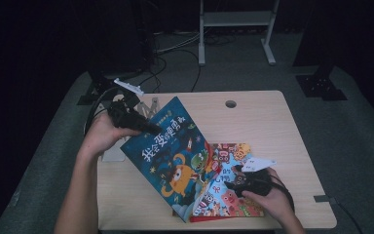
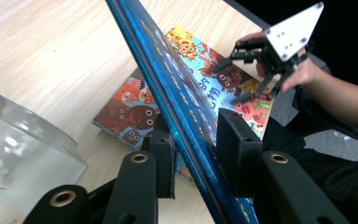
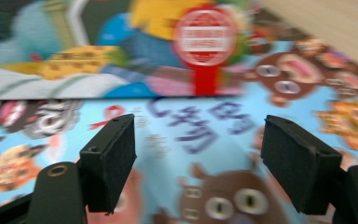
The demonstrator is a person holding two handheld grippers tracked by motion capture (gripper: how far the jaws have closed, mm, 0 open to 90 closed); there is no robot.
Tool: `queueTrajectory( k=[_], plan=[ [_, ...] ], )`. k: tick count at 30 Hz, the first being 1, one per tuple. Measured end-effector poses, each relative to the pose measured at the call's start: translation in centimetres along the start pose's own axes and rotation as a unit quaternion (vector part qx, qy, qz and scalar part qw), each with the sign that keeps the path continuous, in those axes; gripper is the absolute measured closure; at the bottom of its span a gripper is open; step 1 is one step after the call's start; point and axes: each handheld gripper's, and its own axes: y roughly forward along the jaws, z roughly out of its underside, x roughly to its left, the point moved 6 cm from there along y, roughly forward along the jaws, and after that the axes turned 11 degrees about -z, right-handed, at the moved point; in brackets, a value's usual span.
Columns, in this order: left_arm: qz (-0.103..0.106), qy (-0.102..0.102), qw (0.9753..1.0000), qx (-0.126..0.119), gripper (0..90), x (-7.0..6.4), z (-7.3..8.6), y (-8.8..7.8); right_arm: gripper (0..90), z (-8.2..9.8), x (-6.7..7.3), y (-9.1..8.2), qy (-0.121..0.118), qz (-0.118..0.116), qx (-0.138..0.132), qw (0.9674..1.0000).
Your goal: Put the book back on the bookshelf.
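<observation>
Left gripper (image 1: 148,127): raised over the desk's left, jaws pinching the top edge of the blue picture book (image 1: 173,156), which stands tilted.
Right gripper (image 1: 233,183): low at the right, jaws spread, resting over the bright cartoon-animal book (image 1: 233,195) lying flat.
Light wooden desk (image 1: 272,126): carries both books.

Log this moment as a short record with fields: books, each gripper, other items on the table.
lifted book: blue picture book, tilted up, lower edge resting on the book beneath
lower book: animal-cover picture book, flat on the wooden table
left gripper: jaws straddle the blue book's upper edge; contact of the pads unclear
right gripper: open, jaws apart over the flat book's cover
other: clear plastic stand at the table's left side
</observation>
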Motion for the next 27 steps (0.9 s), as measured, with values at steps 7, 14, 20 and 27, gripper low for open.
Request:
queueTrajectory(
  k=[7, 14, 20, 27],
  plan=[
    [-0.017, 0.019, 0.9995, 0.018, 71.4, -0.5, -1.7, -0.6, 25.0, 0.6, -2.7, -1.3, 0.03, 0.04, -0.016, 0.9986],
    [-0.038, 0.045, 0.9976, 0.035, 73.2, -1.5, -3.4, -1.3, 24.1, 1.6, -6.1, -2.8, 0.076, 0.09, -0.032, 0.9925],
    [-0.041, 0.058, 0.9968, 0.037, 77.4, -2.4, -4.3, -2.0, 22.7, 2.8, -8.5, -4.0, 0.112, 0.135, -0.032, 0.984],
    [-0.042, 0.065, 0.9963, 0.038, 81.5, -3.4, -4.7, -2.6, 22.2, 4.0, -10.4, -4.9, 0.14, 0.155, -0.03, 0.9774]
  ],
)
